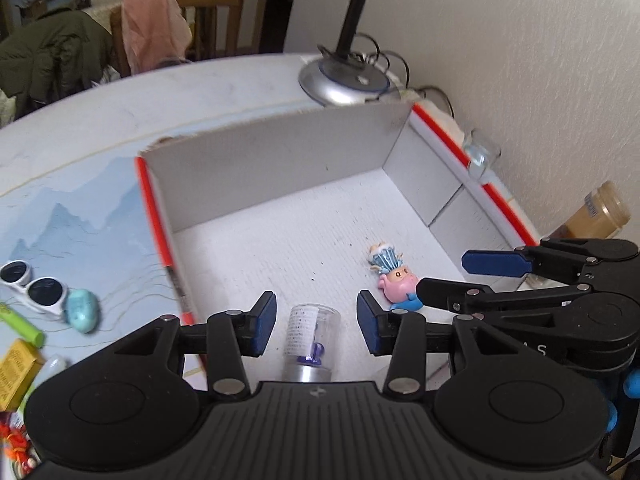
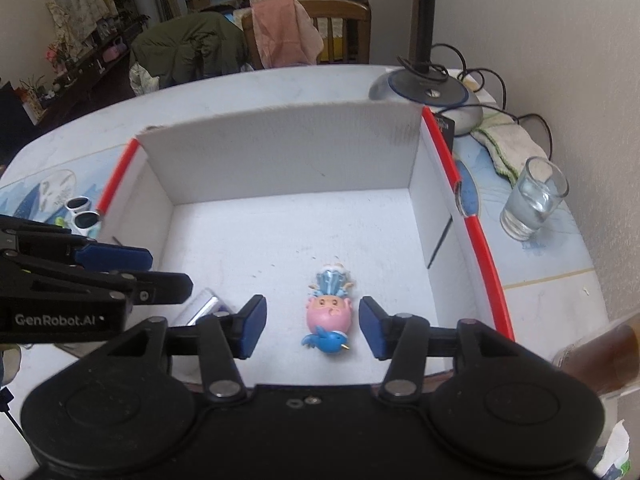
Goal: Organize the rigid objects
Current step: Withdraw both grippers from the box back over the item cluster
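Observation:
A white cardboard box (image 1: pixel 280 160) with red edges stands open on the table; it also shows in the right wrist view (image 2: pixel 280 152). Inside lie a clear capped tube (image 1: pixel 311 340) with a purple item and a pink-and-blue figurine (image 1: pixel 394 274). My left gripper (image 1: pixel 316 330) is open with the tube lying between its fingers, apart from both pads. My right gripper (image 2: pixel 312 328) is open around the figurine (image 2: pixel 329 316), not touching it. The tube (image 2: pixel 202 308) shows partly behind the left gripper's fingers (image 2: pixel 114 258). The right gripper's fingers (image 1: pixel 496 262) reach in from the right.
Left of the box lie white sunglasses (image 1: pixel 34 286), a turquoise stone (image 1: pixel 82 310), a green marker (image 1: pixel 22 326) and a yellow box (image 1: pixel 16 370). A lamp base (image 2: pixel 428 96), a cloth (image 2: pixel 506 140), a water glass (image 2: pixel 534 198) and a brown jar (image 1: pixel 596 214) stand right, by the wall.

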